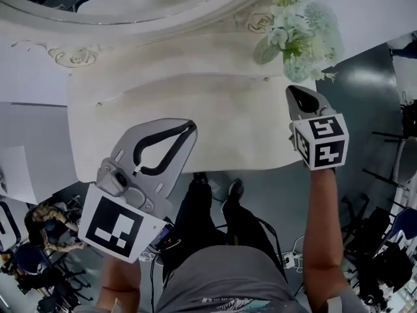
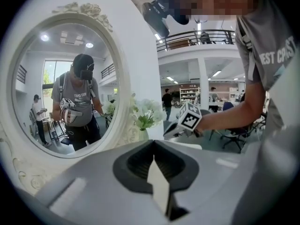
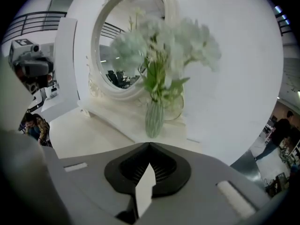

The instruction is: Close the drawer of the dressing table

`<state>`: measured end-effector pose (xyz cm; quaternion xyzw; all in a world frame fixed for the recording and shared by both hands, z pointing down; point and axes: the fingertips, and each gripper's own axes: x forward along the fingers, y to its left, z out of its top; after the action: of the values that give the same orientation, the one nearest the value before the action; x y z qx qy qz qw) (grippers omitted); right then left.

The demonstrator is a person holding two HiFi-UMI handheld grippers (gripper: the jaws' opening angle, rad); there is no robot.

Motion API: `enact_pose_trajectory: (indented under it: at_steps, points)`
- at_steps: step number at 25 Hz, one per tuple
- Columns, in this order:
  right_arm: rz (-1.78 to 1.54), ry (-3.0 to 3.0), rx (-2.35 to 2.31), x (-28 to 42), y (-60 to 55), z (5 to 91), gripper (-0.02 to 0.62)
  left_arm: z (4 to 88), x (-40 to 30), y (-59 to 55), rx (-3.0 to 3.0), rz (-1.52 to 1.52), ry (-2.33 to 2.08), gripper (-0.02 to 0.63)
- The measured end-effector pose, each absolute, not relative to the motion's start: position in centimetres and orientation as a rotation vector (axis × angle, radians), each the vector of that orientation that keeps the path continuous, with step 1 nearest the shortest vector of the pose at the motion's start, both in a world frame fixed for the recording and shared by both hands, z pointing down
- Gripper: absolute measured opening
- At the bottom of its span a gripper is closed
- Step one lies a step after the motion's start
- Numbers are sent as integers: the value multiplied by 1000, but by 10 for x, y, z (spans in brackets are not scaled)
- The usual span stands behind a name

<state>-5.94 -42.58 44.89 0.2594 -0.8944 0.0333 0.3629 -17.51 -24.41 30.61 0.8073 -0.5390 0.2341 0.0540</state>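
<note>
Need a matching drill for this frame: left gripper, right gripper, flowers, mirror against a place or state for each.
1 left gripper
2 right gripper
3 flowers
4 mirror

a back right of the tabletop
b shut, at the tabletop's front edge
c shut, pointing at the flowers
d oval, white carved frame

Pairs: 1-b, 2-c, 3-a, 4-d

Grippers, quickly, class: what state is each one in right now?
Left gripper: closed, holding nothing.
Right gripper: closed, holding nothing.
</note>
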Motion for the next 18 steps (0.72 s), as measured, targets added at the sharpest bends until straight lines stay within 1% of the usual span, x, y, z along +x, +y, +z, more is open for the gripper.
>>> enact_pose_trajectory:
  at_steps: [10, 18]
  points:
    - [-1, -2586, 640, -48, -384, 301, 0, 248, -149, -228, 2466, 731, -1705, 2]
    - [-90, -2711, 611, -15, -325, 208, -1, 206, -114, -196, 2511, 742, -1751, 2]
